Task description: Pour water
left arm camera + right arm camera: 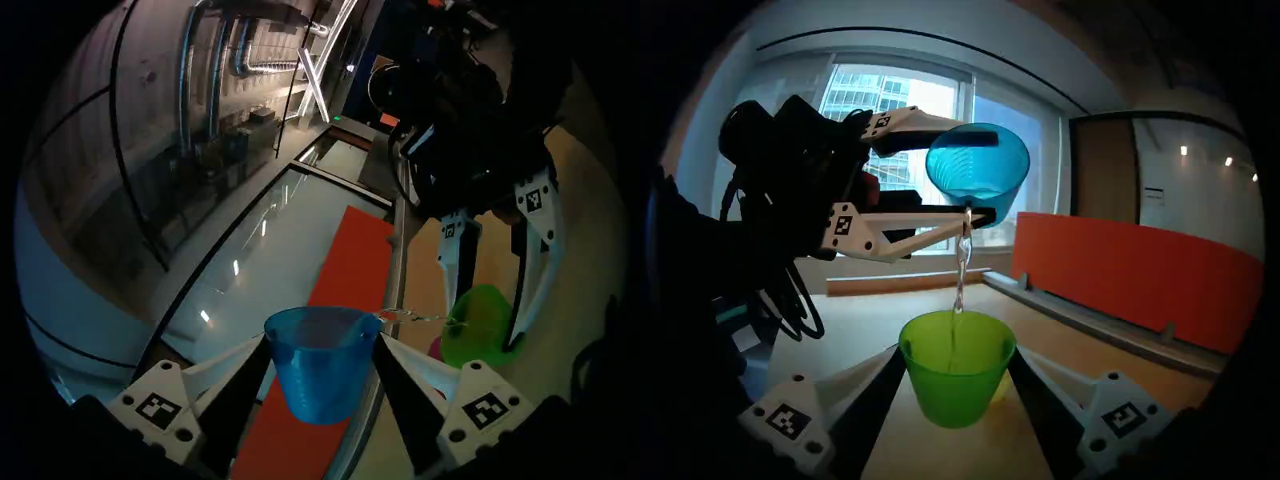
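In the left gripper view the pour is under way: the left hand-held gripper [324, 348] clamps the blue cup [322, 372] between both fingers, tipped so a thin stream of water [416, 318] runs from its rim into the green cup [480, 324] ahead and to the right. In the right gripper view the right hand-held gripper [956, 360] grips the green cup upright, low by the surface [872, 320], directly under the tilted blue cup. I cannot tell how full it is, so emptying and righting the blue cup likely remain.
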`<state>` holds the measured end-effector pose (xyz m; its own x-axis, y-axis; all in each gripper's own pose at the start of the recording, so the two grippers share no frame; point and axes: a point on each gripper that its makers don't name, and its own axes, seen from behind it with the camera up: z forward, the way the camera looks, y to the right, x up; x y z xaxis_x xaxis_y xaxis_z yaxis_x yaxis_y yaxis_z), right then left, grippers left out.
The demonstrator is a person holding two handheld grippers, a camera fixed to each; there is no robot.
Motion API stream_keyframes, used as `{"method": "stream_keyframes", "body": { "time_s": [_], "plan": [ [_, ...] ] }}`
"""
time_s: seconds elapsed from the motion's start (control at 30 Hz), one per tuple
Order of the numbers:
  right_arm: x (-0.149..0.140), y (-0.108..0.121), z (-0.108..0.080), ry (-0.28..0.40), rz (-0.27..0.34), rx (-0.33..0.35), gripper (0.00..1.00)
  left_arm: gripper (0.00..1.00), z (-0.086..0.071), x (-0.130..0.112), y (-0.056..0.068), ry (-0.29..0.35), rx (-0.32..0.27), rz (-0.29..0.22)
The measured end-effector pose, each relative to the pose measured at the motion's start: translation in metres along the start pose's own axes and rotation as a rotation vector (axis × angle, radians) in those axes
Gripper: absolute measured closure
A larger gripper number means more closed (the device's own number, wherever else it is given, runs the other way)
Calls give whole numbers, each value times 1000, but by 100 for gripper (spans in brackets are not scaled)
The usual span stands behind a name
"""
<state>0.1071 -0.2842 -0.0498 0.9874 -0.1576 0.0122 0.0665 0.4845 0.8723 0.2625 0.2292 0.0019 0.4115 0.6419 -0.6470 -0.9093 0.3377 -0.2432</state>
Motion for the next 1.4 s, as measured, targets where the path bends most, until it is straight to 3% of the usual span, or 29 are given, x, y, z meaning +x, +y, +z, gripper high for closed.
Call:
{"method": "stream_keyframes", "body": {
  "time_s": [0.87,1.4],
  "plan": [
    [2,5,-1,5,-8,-6,10,14,2,5,3,8,3,78],
    [4,6,-2,6,-16,-10,10,14,2,8,-3,15,11,134]
  ]
}}
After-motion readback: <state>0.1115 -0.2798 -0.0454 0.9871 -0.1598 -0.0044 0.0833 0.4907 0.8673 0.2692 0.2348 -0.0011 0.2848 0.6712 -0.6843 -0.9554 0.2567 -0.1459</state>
